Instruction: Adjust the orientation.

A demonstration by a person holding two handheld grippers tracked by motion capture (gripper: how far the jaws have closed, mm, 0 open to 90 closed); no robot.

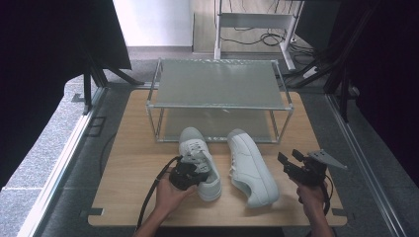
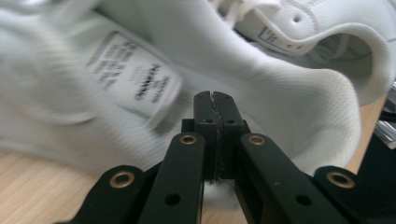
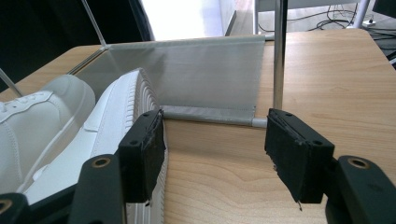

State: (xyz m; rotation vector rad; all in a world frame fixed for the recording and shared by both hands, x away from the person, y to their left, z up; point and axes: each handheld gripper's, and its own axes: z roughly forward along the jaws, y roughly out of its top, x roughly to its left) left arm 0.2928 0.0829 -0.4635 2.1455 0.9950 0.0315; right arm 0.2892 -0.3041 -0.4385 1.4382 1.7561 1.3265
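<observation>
Two white sneakers lie on the wooden table in front of a metal rack [image 1: 217, 84]. My left gripper [image 1: 190, 174] is at the heel opening of the left sneaker [image 1: 200, 153]. In the left gripper view its jaws [image 2: 215, 100] stand pressed together on the sneaker's collar lining [image 2: 289, 93], with white fabric showing below the pads and the tongue label to the left. The right sneaker [image 1: 252, 168] lies beside it, ungripped. My right gripper [image 1: 289, 159] hovers open just right of that sneaker. In the right gripper view its jaws [image 3: 215, 135] stand wide apart over bare wood, with the sneaker's ribbed sole [image 3: 130, 102] against the left jaw.
The rack has a top shelf and a lower shelf [image 3: 201, 65]; a thin upright post [image 3: 279, 56] rises just ahead of the right gripper. Bare wood [image 1: 123, 187] lies left of the sneakers. A black curtain and frame legs border the table.
</observation>
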